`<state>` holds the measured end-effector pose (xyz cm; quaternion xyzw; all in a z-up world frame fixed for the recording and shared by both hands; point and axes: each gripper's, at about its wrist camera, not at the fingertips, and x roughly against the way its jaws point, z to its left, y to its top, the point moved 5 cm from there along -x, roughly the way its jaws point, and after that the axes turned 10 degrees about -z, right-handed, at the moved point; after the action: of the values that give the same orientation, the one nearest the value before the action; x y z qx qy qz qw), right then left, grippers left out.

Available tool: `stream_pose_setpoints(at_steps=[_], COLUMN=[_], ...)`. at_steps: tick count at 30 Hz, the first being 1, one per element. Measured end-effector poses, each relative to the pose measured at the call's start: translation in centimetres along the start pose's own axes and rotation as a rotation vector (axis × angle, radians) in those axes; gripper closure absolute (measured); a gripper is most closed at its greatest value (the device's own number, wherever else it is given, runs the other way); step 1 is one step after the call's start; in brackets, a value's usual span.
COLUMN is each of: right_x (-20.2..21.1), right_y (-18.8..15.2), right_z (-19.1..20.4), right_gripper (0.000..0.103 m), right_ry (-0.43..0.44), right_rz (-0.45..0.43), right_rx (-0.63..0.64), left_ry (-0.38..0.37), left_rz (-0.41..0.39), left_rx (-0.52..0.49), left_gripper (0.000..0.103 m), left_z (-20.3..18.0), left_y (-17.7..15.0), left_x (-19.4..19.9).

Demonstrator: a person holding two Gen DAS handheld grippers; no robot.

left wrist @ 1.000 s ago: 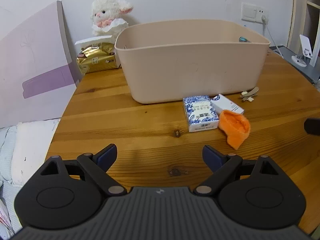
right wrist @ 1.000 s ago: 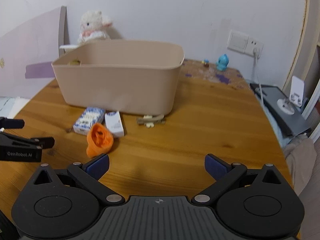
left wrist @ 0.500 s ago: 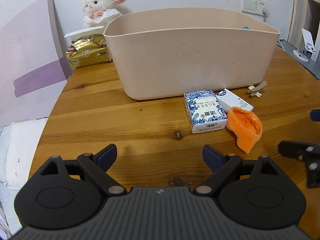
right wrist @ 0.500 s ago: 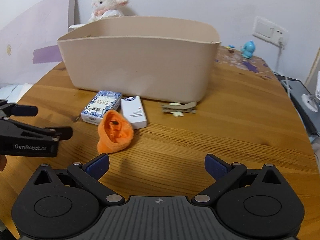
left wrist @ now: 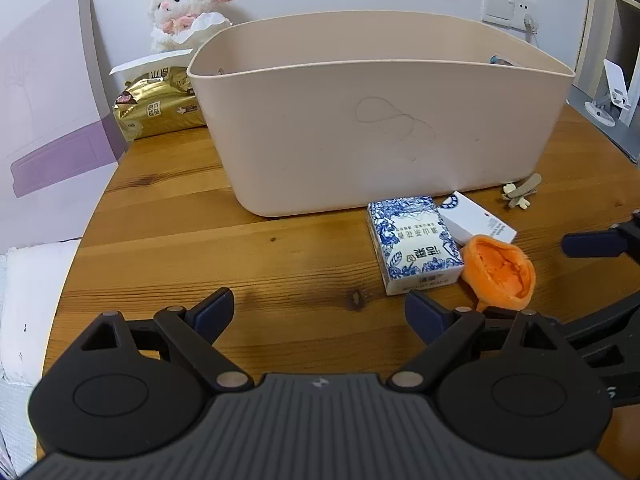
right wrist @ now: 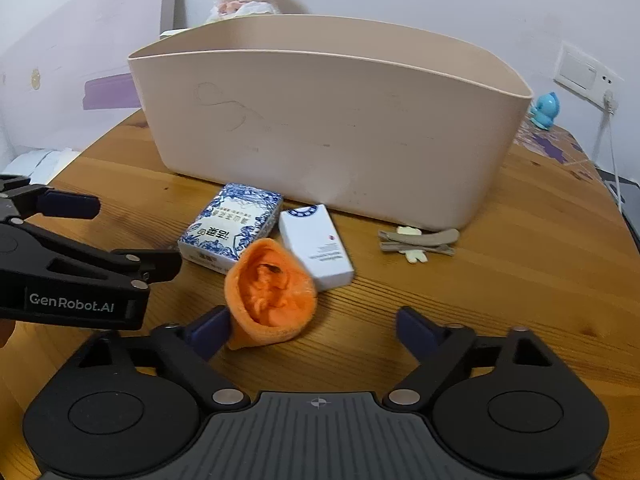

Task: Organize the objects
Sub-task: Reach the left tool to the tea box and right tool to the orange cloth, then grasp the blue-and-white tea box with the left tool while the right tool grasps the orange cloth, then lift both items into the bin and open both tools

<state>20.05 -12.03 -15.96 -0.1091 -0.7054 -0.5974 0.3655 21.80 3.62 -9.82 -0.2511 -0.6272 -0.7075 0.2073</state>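
My right claw (right wrist: 310,330) is spread wide and empty, its left fingertip (right wrist: 210,330) just beside the orange cloth pouch (right wrist: 270,292), which lies on the counter (right wrist: 500,300) against the white box (right wrist: 316,246) and the blue-patterned box (right wrist: 230,228). My left claw (left wrist: 319,312) is likewise released, holding nothing, hovering near that blue box. The pouch looks soft and light; I would pinch its rolled rim, since the limp body would likely fold. Something dark sits inside it, too blurred to name. Beyond stands the beige tub (right wrist: 320,120), then small hair clips (right wrist: 418,240). The wood looks smooth. A plush lamb (left wrist: 188,4) sits by the wall.
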Motion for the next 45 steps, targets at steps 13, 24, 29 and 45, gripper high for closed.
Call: stream_pose_setpoints(at_steps=[13,24,29,45], right_x=[1.0,0.0,0.0,1.5], right_y=[0.2,0.5,0.4,0.9], right_z=[-3.0,-3.4,-3.2,-2.4], right_gripper=[0.059,0.042,0.04,0.094], right_ry=[-0.03,0.0,-0.005,0.037], right_rz=[-0.002,-0.018,-0.023,-0.053], right_rx=[-0.024,-0.04,-0.009,-0.01], left_ry=[-0.077,-0.115,-0.092,-0.114], left_rz=[-0.019,0.062,0.068,0.048], left_rx=[0.008,0.055,0.041,0.011], left_gripper=[0.01,0.01,0.011,0.056], left_z=[-2.1,-3.5,-3.9,-3.2], left_y=[1.8,1.5,1.4,1.5], left_x=[0.1,-2.9,-3.7,-2.8])
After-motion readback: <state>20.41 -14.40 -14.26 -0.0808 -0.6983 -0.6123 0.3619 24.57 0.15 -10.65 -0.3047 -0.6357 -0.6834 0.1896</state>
